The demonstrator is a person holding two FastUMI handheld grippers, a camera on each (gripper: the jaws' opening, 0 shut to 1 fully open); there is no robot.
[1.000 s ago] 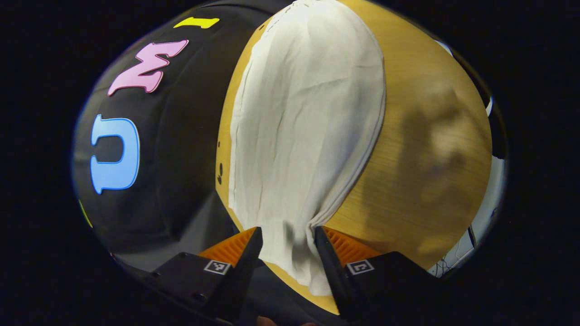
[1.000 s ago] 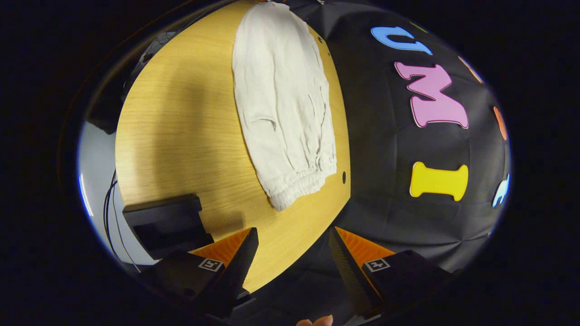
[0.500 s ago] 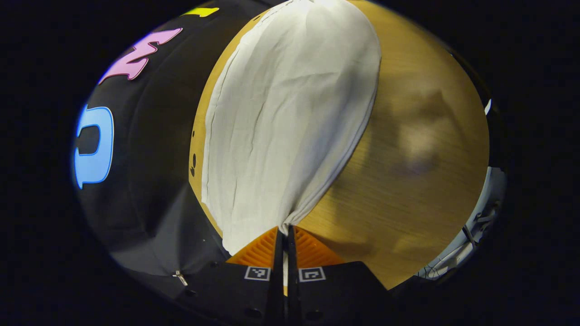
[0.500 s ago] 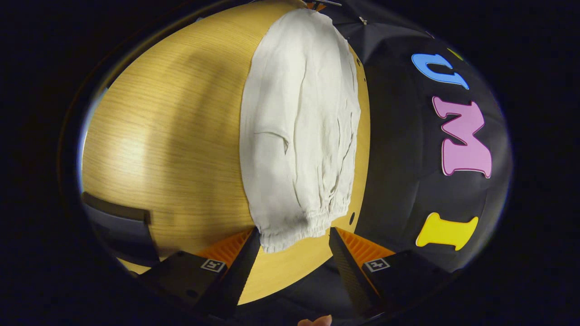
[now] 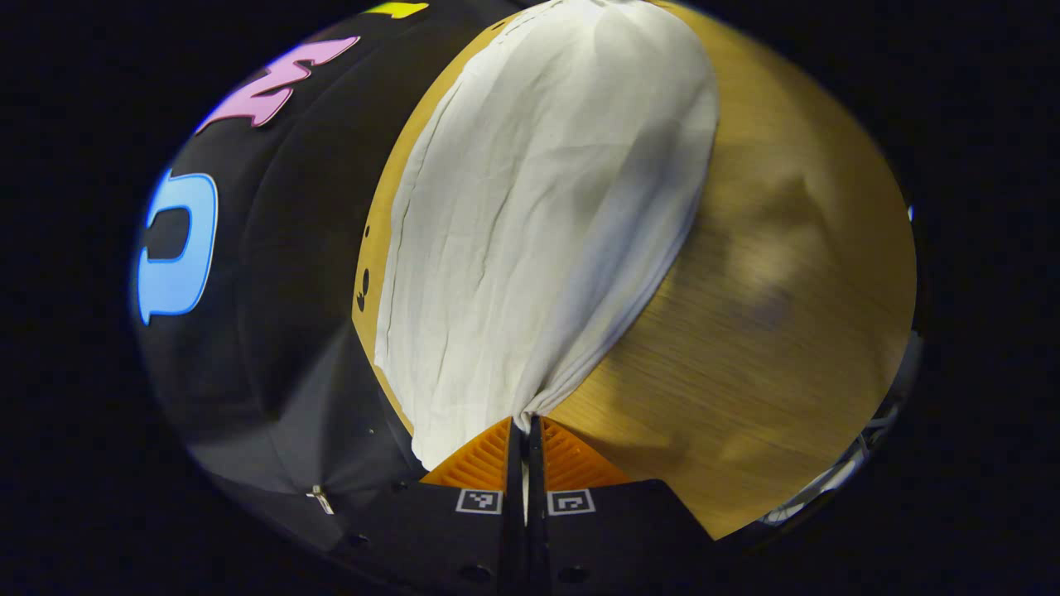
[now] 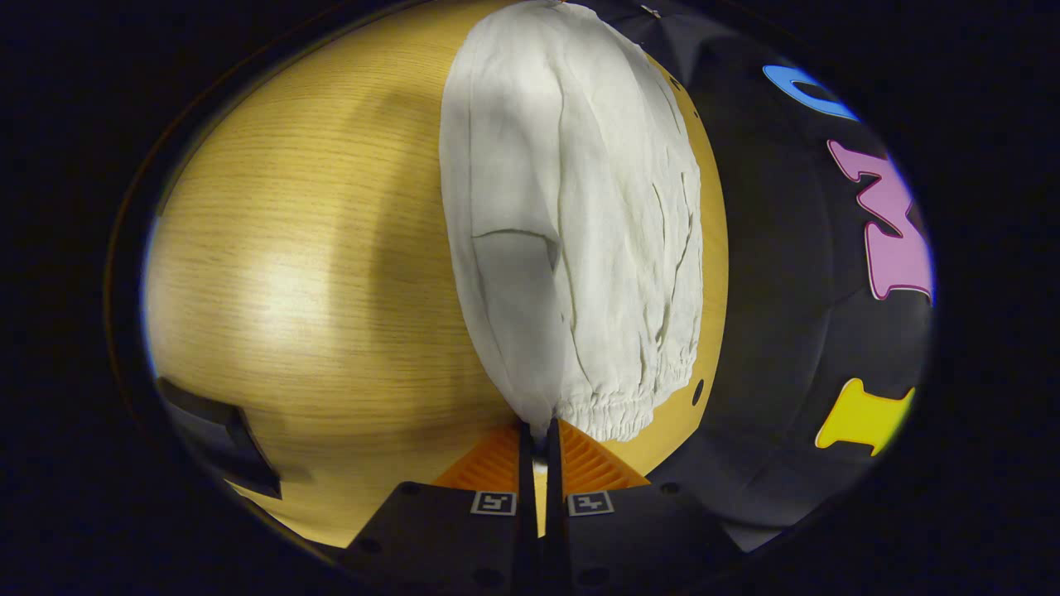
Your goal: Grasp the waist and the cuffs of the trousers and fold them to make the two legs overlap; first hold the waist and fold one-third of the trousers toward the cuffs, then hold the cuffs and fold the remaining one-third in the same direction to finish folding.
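Pinching trousers (image 5: 530,223) | left gripper (image 5: 523,424): cuff | right gripper (image 6: 540,427): waist

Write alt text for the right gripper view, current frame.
The right gripper is shut on the gathered waistband of pale trousers, pinching its near corner. The trousers stretch away along the far edge of a wooden table, lying flat with light creases. A dark object sits at the table's left edge.
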